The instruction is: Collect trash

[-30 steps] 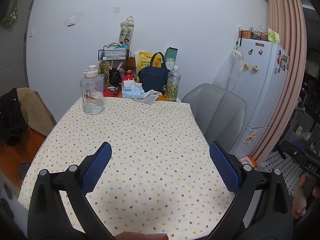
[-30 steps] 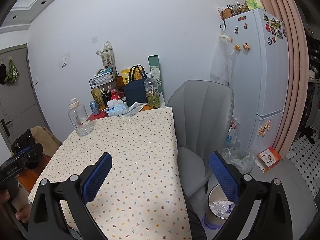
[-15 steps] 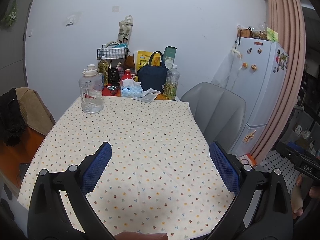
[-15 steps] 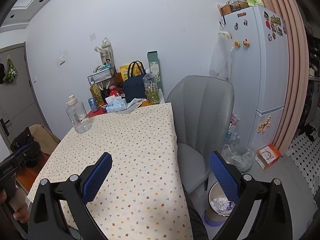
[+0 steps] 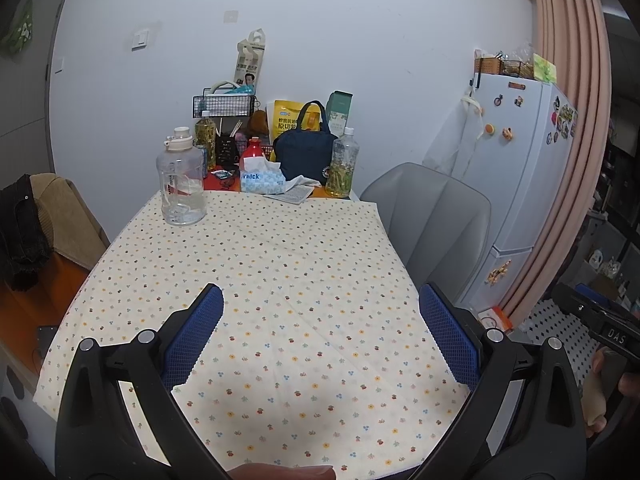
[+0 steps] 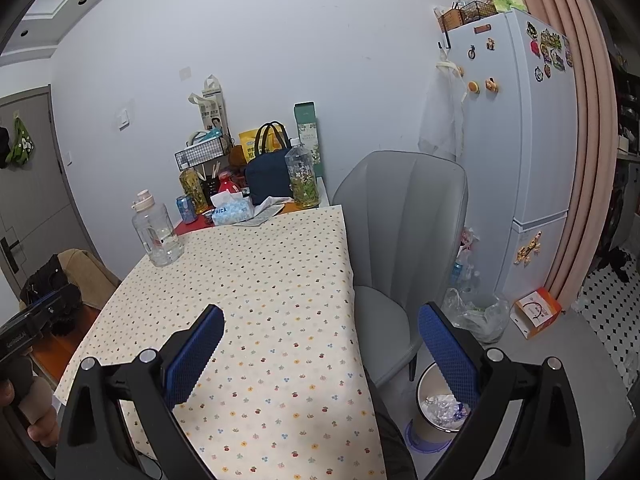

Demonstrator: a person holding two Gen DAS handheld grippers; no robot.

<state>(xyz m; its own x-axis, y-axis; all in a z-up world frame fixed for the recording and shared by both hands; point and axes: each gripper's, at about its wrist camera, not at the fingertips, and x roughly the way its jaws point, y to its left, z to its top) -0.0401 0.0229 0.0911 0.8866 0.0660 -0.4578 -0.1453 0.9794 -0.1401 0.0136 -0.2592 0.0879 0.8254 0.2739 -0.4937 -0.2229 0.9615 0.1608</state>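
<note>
My left gripper (image 5: 320, 340) hangs open above the near part of a table with a flower-print cloth (image 5: 256, 280); nothing sits between its blue pads. My right gripper (image 6: 320, 356) is open too, over the table's right edge. A round waste bin (image 6: 434, 408) with crumpled wrappers inside stands on the floor beside the grey chair (image 6: 404, 240), partly hidden by my right finger. At the table's far end lie crumpled white paper (image 5: 302, 182) and a blue tissue pack (image 5: 262, 180).
A big clear water jug (image 5: 182, 182), two tea bottles (image 5: 340, 164), a navy bag (image 5: 306, 148) and a wire basket (image 5: 224, 106) crowd the far end. A white fridge (image 6: 520, 140), plastic bag (image 6: 476, 312) and orange box (image 6: 538, 312) stand right. Clothes hang on a left chair (image 5: 28, 224).
Both views shifted slightly: the scene sits a little lower and farther in the left view, and the right view has tilted so more floor and the bin show. Both grippers stayed open.
</note>
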